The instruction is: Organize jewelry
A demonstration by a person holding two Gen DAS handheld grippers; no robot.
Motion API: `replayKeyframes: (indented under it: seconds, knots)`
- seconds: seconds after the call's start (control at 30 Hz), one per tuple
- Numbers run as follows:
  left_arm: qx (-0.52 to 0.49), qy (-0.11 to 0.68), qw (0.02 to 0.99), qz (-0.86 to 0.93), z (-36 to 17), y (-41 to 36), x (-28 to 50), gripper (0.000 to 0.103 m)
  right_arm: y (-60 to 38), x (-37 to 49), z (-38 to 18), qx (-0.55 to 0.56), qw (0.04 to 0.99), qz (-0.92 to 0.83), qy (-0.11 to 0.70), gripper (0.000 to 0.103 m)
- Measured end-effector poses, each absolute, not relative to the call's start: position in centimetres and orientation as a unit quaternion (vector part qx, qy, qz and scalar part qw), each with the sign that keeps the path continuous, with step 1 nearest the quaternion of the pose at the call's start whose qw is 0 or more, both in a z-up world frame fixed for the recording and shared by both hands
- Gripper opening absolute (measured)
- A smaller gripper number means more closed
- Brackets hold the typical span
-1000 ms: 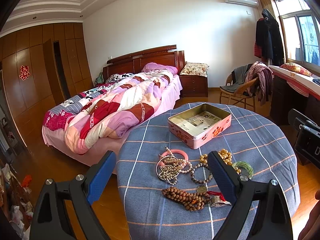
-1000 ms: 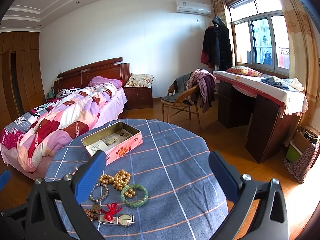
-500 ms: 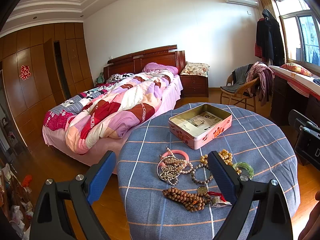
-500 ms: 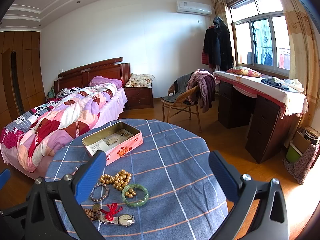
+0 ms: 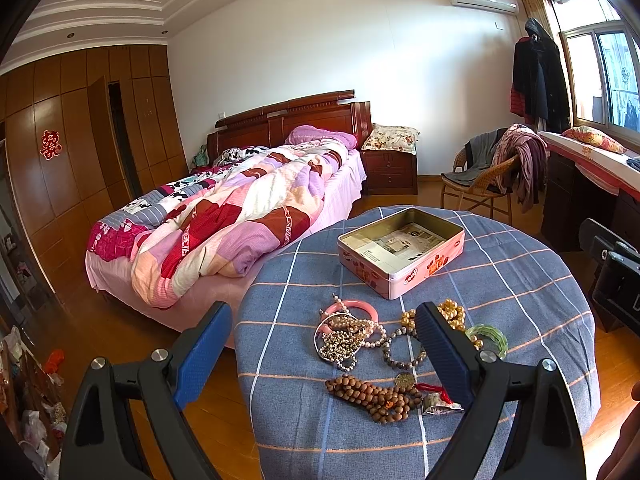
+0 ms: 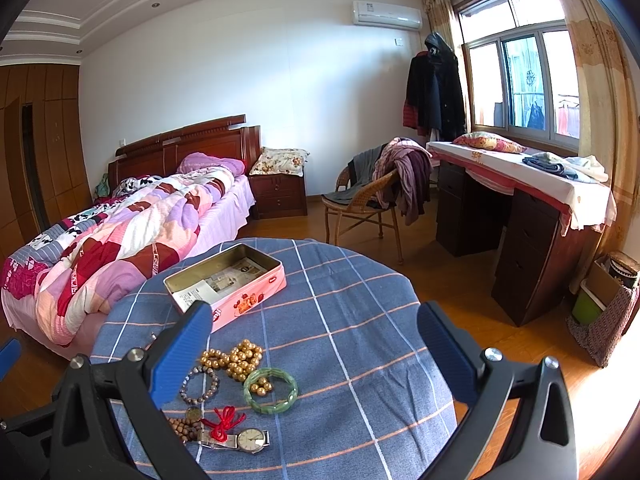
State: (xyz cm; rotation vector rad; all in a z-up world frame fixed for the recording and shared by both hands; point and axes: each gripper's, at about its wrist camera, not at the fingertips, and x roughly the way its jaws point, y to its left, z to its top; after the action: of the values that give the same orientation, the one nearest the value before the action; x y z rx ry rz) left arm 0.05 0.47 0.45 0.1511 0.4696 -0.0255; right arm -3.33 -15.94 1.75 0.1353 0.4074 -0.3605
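Observation:
An open pink tin box point(image 5: 401, 251) point(image 6: 226, 284) lined with paper sits on a round table with a blue checked cloth point(image 5: 520, 280) point(image 6: 360, 320). In front of it lies loose jewelry: a pink bangle point(image 5: 354, 307), a tangle of pearl and silver chains point(image 5: 344, 338), a brown wooden bead string point(image 5: 370, 396), a grey bead bracelet point(image 6: 199, 385), gold beads point(image 6: 236, 360), a green jade bangle point(image 6: 271, 390) and a wristwatch point(image 6: 250, 439). My left gripper point(image 5: 324, 332) hovers open above the chains, holding nothing. My right gripper point(image 6: 316, 334) is open too, over the cloth right of the jewelry.
A bed with a patchwork quilt point(image 5: 240, 216) stands close to the table's left. A wicker chair draped with clothes point(image 6: 368, 200) and a dark desk point(image 6: 520, 220) stand to the right. Wooden floor surrounds the table.

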Motion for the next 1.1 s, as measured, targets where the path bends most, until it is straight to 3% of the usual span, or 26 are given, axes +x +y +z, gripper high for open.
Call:
replayKeyframes:
  seconds: [0.7, 1.1]
  knots:
    - [0.074, 0.239, 0.968, -0.010, -0.1, 0.6, 0.3, 0.092, -15.9, -3.2, 1.5, 0.072, 0.959, -0.176, 0.208, 0.103]
    - [0.077, 0.275, 0.957, -0.043, -3.5, 2.7, 3.7, 0.092, -17.7, -1.1, -2.2, 0.068, 0.952, -0.158, 0.254, 0.103]
